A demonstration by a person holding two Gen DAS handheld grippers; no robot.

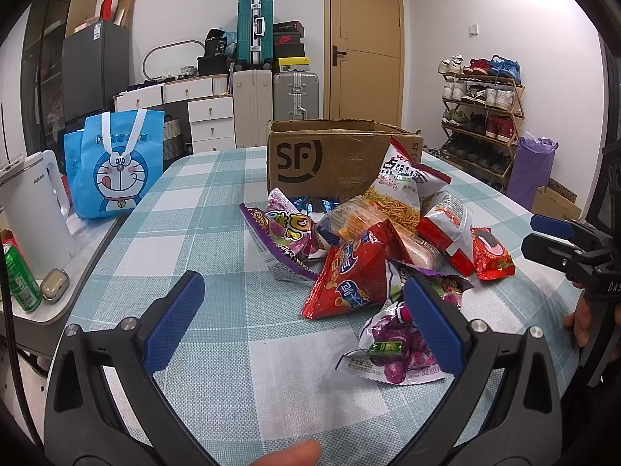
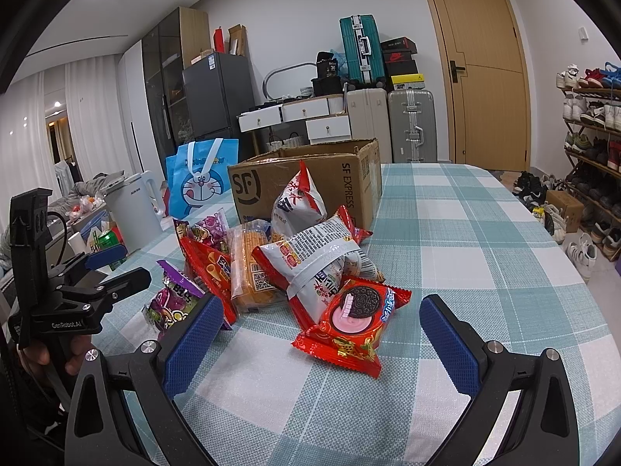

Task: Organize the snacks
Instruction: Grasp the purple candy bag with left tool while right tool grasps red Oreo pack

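Checked tablecloth (image 2: 446, 233) — Oreo pack (image 2: 355, 316) lengthwise toward wide-open right gripper (image 2: 322, 334), left gripper (image 1: 306, 310) wide too

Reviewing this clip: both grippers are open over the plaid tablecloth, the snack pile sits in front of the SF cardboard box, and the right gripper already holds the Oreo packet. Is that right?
Not quite. The right gripper holds nothing: in the right wrist view the Oreo packet lies on the tablecloth ahead of its open fingers, untouched. The rest stands: the left gripper is open too, and the snack pile sits in front of the SF box.
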